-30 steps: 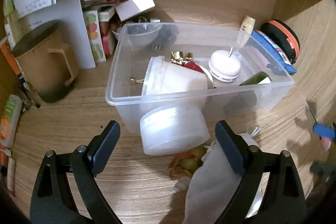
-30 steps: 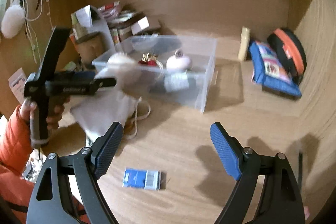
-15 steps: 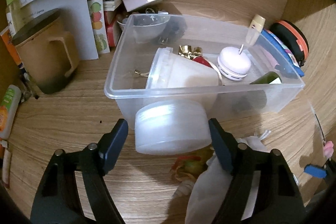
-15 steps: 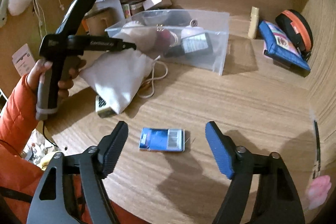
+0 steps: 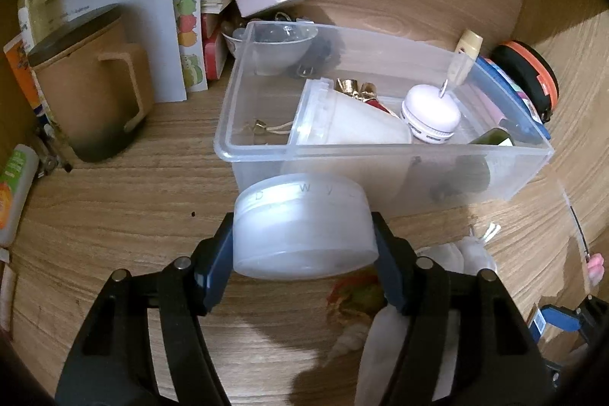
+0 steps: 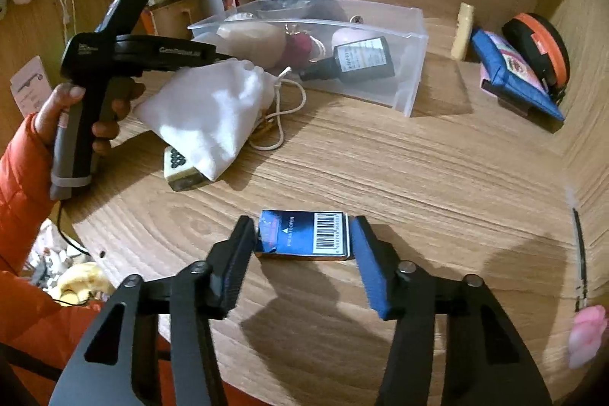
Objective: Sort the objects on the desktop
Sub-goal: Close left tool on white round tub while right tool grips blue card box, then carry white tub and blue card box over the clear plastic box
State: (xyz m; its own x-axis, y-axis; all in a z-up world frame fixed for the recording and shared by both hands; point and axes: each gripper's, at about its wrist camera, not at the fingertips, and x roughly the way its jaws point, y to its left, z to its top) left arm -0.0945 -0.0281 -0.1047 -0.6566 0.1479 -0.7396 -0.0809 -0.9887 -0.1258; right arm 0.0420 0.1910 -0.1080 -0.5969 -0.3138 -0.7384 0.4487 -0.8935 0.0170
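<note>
- The white round jar [image 5: 302, 227] is squeezed by the closing left gripper [image 5: 304, 253] near the clear bin [image 5: 380, 151]
- The blue card box [image 6: 304, 234] is flanked by the closing right gripper [image 6: 302, 246], contact unclear

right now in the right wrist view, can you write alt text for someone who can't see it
The right gripper is closing its jaws around a small blue box with a barcode lying flat on a wooden desk. Beyond it, a hand in an orange sleeve holds the left gripper near a white drawstring pouch and a clear plastic bin.
</note>
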